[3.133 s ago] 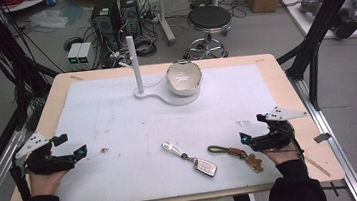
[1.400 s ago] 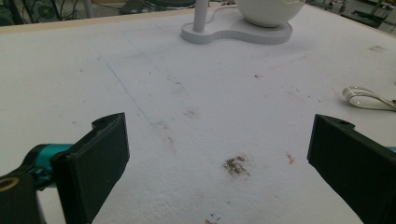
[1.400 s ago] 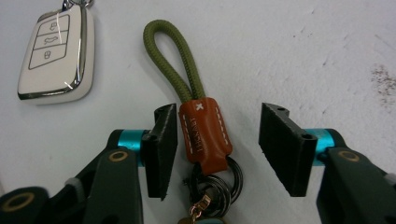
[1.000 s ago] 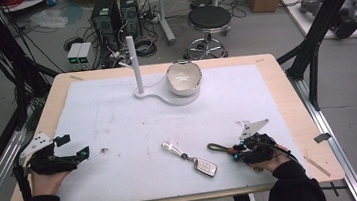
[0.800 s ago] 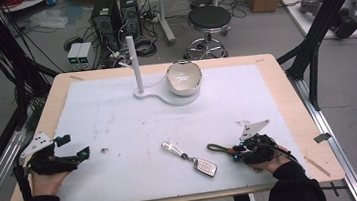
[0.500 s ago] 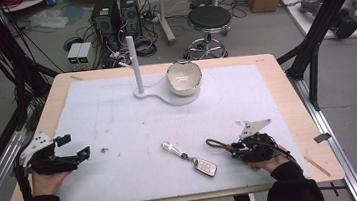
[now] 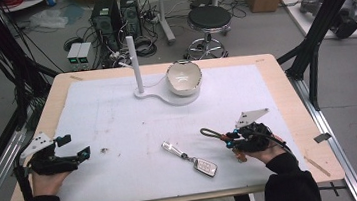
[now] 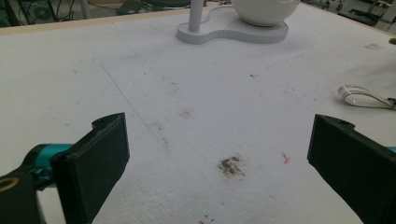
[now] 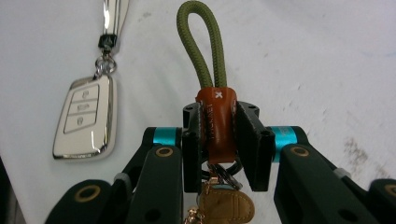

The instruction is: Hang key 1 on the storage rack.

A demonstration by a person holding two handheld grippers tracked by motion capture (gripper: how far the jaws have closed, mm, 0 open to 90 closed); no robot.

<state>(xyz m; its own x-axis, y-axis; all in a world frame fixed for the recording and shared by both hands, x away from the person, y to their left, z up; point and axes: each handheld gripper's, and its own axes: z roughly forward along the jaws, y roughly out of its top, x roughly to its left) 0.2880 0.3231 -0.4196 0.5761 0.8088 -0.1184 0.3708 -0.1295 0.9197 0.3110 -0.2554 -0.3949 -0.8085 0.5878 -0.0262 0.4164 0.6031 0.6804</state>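
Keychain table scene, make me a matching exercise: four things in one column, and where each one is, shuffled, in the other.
Things:
1. rope-loop keychain
2. car key fob
3. white bowl
4. left hand-held gripper

Places:
A. on the white stand at the far side of the table
B. lying flat on the table, near the front edge
C. clamped by its brown leather tab in the right hand-held gripper
D. jaws wide apart over bare table, nothing between them

Pairs: 1-C, 2-B, 3-A, 4-D
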